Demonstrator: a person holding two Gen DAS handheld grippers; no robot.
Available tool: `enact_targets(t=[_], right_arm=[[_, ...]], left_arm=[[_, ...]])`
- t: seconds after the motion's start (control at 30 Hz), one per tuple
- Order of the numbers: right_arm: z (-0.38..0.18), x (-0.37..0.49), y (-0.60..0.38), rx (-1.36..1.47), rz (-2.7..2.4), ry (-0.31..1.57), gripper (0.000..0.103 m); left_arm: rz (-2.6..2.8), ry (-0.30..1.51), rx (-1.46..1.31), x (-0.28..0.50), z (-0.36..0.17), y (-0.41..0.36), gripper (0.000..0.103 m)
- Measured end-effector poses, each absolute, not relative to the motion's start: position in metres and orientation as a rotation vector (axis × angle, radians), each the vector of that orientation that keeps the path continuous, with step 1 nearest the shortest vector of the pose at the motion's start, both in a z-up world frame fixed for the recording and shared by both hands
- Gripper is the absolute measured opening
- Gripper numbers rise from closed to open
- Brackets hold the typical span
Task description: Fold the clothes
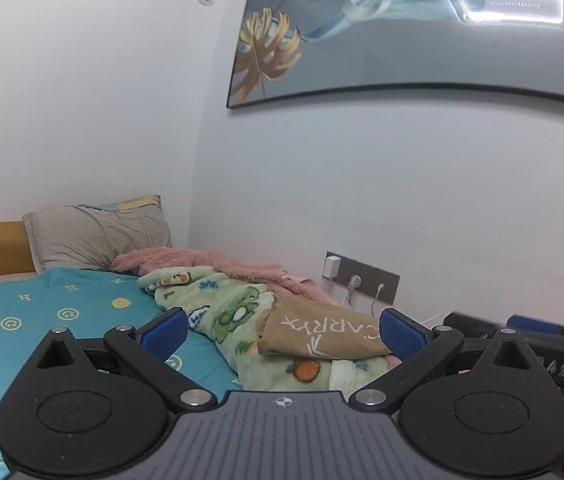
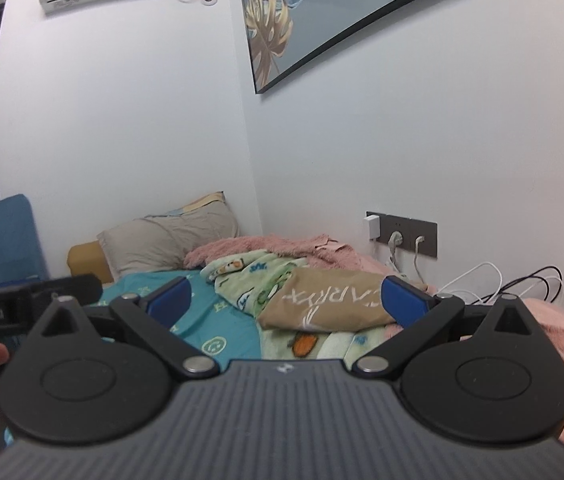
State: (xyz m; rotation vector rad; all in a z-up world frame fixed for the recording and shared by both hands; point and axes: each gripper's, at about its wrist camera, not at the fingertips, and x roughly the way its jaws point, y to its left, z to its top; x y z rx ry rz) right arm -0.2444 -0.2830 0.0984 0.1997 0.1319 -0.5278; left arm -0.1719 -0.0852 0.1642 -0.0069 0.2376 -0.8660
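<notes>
A tan garment [image 1: 321, 338] with white lettering lies folded on a green cartoon-print blanket [image 1: 226, 308] on the bed; it also shows in the right wrist view [image 2: 329, 300]. My left gripper [image 1: 282, 334] is open and empty, held above the bed short of the garment. My right gripper [image 2: 287, 300] is open and empty, also short of the garment. The right gripper shows at the right edge of the left wrist view [image 1: 541, 344], and the left gripper at the left edge of the right wrist view [image 2: 30, 300].
The bed has a teal smiley-print sheet [image 1: 62, 312], a grey pillow [image 1: 98, 236] at its head and a pink fluffy blanket [image 2: 553, 332] along the wall. A wall socket panel [image 2: 401, 234] with plugs and cables [image 2: 501, 280] sits beside the bed. A blue folded frame [image 2: 6, 236] stands at left.
</notes>
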Motion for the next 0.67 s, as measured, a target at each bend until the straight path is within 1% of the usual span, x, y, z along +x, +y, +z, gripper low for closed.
enact_targets(t=[0.17, 0.67], right_arm=[[0.092, -0.246, -0.263, 0.196, -0.559, 0.151, 0.103], [0.088, -0.248, -0.263, 0.167, -0.613, 0.165, 0.103]], left_arm=[[-0.853, 0.206, -0.002, -0.186, 0.164, -0.077, 0.103], [-0.812, 0.238, -0.02, -0.181, 0.154, -0.068, 0.103]])
